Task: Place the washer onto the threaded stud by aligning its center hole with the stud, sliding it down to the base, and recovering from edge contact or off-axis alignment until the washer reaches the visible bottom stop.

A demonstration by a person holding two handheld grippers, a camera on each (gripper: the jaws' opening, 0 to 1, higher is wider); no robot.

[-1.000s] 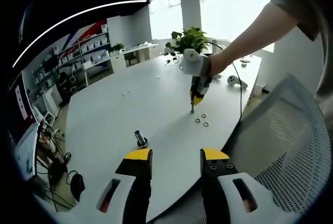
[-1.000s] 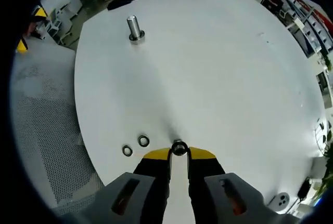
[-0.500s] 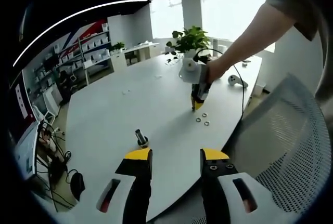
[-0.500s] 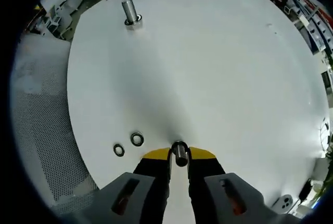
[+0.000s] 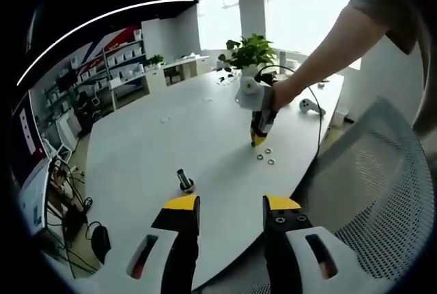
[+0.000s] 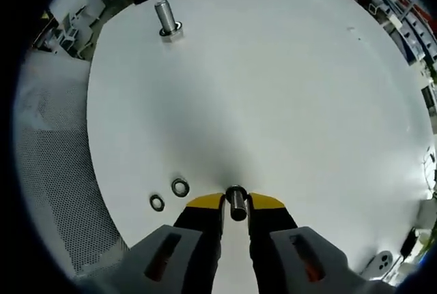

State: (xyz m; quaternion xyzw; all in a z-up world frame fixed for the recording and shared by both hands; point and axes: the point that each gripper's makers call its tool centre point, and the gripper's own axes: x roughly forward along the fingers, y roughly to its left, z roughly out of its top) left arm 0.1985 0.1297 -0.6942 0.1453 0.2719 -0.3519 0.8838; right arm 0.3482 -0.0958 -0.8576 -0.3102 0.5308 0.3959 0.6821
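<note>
washer: I'm pinching it in my right gripper, held edge-on, hole axis roughly parallel to the table; dull grey metal ring.
threaded stud: standing upright on its base, far left, well apart.
spare washers: two lying flat, near left.
left gripper: I'm holding it spread, nothing between the jaws, stud beyond.

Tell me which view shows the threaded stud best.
The right gripper view: the threaded stud stands tall and bright on the white table, its base ring visible. In the left gripper view it is small and dark, just above the left hand-held gripper.
</note>
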